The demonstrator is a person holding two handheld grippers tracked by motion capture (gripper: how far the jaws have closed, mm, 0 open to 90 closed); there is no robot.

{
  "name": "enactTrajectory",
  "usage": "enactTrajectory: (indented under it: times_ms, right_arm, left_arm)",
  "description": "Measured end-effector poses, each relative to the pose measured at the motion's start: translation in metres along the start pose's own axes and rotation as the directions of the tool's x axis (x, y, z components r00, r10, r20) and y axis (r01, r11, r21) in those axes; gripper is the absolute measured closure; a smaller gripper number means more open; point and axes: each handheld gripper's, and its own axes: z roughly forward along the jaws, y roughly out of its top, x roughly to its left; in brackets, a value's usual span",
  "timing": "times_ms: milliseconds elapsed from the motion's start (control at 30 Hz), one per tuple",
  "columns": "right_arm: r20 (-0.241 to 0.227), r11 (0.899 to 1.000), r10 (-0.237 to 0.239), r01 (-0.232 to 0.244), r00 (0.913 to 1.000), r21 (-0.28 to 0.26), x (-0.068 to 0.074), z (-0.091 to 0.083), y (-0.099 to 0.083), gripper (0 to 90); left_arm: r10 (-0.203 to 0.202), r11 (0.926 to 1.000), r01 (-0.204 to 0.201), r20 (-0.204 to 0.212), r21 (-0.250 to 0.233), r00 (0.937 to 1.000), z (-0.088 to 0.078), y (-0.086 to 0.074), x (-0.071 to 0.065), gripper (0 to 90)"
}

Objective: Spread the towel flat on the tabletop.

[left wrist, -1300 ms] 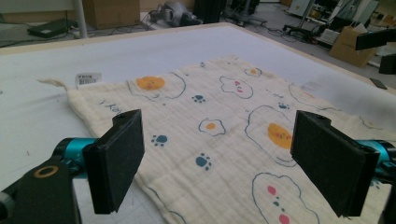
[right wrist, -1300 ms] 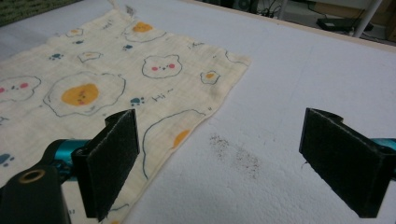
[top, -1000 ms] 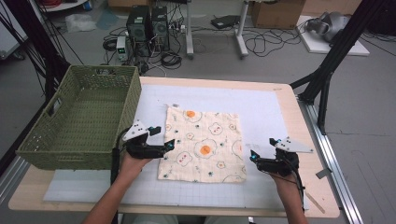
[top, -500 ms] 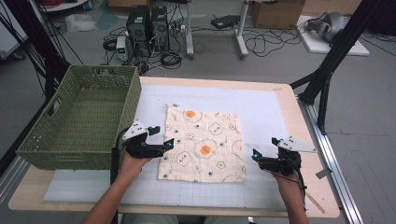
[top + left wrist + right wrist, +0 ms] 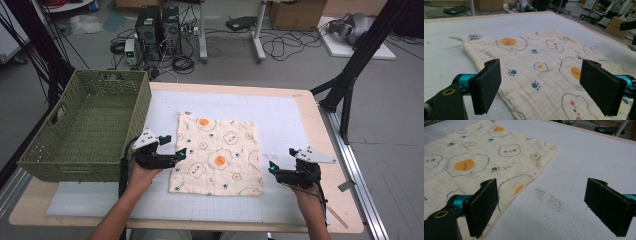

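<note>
Closest in, at about five o'clock on the table [image 5: 305, 107]: right gripper [image 5: 272, 168], jaws spread wide, nothing between them, hovering just off the cloth's near right corner. In the right gripper view [image 5: 541, 202], left pad over the cloth's hem, right pad over bare white mat [image 5: 584, 162], a faint dark smudge [image 5: 549, 197] on the mat between them.

At about seven o'clock: left gripper [image 5: 182, 152], likewise wide open and holding nothing, tips at the cloth's left edge near the lower corner. In the left gripper view [image 5: 540, 87], both pads low over printed fabric.

Middle of the table: cloth [image 5: 217, 155], cream with egg and bear prints, lying flat and unfolded on the mat. Slightly longer from near to far than across, so long axis roughly six to twelve o'clock, turned a touch clockwise. Small tag [image 5: 475, 37] and loose thread at the far left corner, pointing toward eleven.

Probably the grasp before a fold. For a clean pinch: lower each gripper until one pad slides under the hem, close right at the corners, not mid-edge, and lift both sides evenly to avoid bunching. Right gripper likely needs a small shift toward nine o'clock to centre on the hem.

Farther off at ten o'clock: green woven basket [image 5: 37, 160], apart from the cloth.
</note>
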Motion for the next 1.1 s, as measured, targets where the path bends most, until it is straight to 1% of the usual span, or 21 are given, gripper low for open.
enactTrajectory:
  times_ms: [100,167,267,300,367,433,467,500,567,600,667,700,800,833,867,900,933,967,1033,1067,1100]
  right_arm:
    - [-0.001,1.0,0.004,-0.004,1.0,0.0,0.0,0.001,0.001,11.5]
    - [-0.003,1.0,0.002,-0.003,1.0,-0.002,0.0,0.002,0.001,11.4]
    - [-0.007,1.0,0.005,-0.005,1.0,0.004,0.0,0.004,0.0,11.4]
    - [-0.01,1.0,0.009,-0.009,0.9999,0.006,0.0,0.004,0.0,11.4]
    - [-0.019,1.0,0.018,-0.018,0.9997,0.009,0.0,0.005,-0.001,11.4]
    - [-0.024,1.0,0.011,-0.011,0.9997,0.021,0.0,0.007,-0.001,11.4]
    - [-0.024,1.0,0.013,-0.012,0.9996,0.022,0.0,0.007,-0.001,11.4]
    - [-0.026,1.0,0.015,-0.015,0.9995,0.021,-0.001,0.008,-0.001,11.4]
    - [-0.033,0.999,0.028,-0.027,0.9991,0.023,-0.002,0.009,-0.001,11.4]
    - [-0.035,0.999,0.027,-0.026,0.999,0.023,-0.002,0.009,-0.001,11.4]
    - [-0.038,0.999,0.026,-0.025,0.9989,0.033,-0.003,0.011,-0.002,11.4]
    - [-0.047,0.999,0.035,-0.033,0.9983,0.036,-0.004,0.012,-0.003,11.4]
    - [-0.056,0.998,0.038,-0.035,0.9977,0.046,-0.004,0.013,-0.004,11.4]
    - [-0.056,0.998,0.037,-0.034,0.9977,0.045,-0.004,0.013,-0.004,11.4]
    - [-0.057,0.998,0.039,-0.037,0.9976,0.044,-0.004,0.013,-0.004,11.4]
    - [-0.058,0.998,0.042,-0.04,0.9974,0.042,-0.004,0.013,-0.004,11.4]
    - [-0.062,0.998,0.043,-0.04,0.9972,0.038,-0.004,0.013,-0.004,11.4]
    - [-0.06,0.999,0.04,-0.038,0.9974,0.038,-0.004,0.013,-0.003,11.4]
    - [-0.063,0.999,0.039,-0.037,0.9973,0.035,-0.003,0.013,-0.003,11.4]
    - [-0.065,0.999,0.038,-0.036,0.9972,0.035,-0.003,0.013,-0.003,11.4]
    - [-0.066,0.999,0.038,-0.036,0.9971,0.039,-0.003,0.014,-0.003,11.4]
  left_arm:
    - [-0.008,1.0,0.008,0.003,0.002,1.0,0.001,0.0,0.001,18.1]
    - [-0.029,0.9996,0.029,-0.004,-0.006,0.9996,0.002,0.001,0.003,18.1]
    - [-0.043,0.9991,0.043,-0.017,-0.001,0.9989,0.006,0.005,0.006,18.2]
    - [-0.05,0.9988,0.05,-0.024,0.002,0.9985,0.009,0.008,0.007,18.3]
    - [-0.047,0.9988,0.047,-0.031,0.013,0.9984,0.013,0.014,0.008,18.2]
    - [-0.046,0.9986,0.047,-0.046,0.022,0.9979,0.019,0.02,0.011,18.2]
    - [-0.052,0.9979,0.054,-0.055,0.034,0.9971,0.025,0.025,0.014,18.2]
    - [-0.054,0.9979,0.057,-0.064,0.032,0.9965,0.028,0.028,0.015,18.2]
    - [-0.043,0.9974,0.048,-0.084,0.054,0.9955,0.037,0.037,0.021,18.3]
    - [-0.034,0.997,0.041,-0.102,0.066,0.9942,0.042,0.041,0.025,18.5]
    - [-0.048,0.9934,0.061,-0.133,0.097,0.9899,0.053,0.047,0.034,20.0]
    - [-0.05,0.9914,0.067,-0.149,0.112,0.9876,0.058,0.049,0.039,21.4]
    - [-0.058,0.9853,0.085,-0.183,0.148,0.9813,0.071,0.054,0.05,21.8]
    - [-0.058,0.9839,0.089,-0.195,0.155,0.9791,0.074,0.056,0.053,21.8]
    - [-0.056,0.9833,0.091,-0.214,0.158,0.9751,0.078,0.057,0.058,21.9]
    - [-0.06,0.9846,0.095,-0.226,0.147,0.9723,0.081,0.057,0.062,23.2]
    - [-0.063,0.9817,0.102,-0.23,0.161,0.9711,0.084,0.058,0.065,24.6]
    - [-0.066,0.9784,0.111,-0.245,0.175,0.9672,0.088,0.058,0.069,24.4]
    - [-0.069,0.9744,0.121,-0.261,0.189,0.9628,0.096,0.058,0.074,25.0]
    - [-0.068,0.9737,0.123,-0.271,0.192,0.9603,0.1,0.057,0.076,25.7]
    - [-0.066,0.9712,0.125,-0.274,0.203,0.9593,0.104,0.056,0.077,27.0]
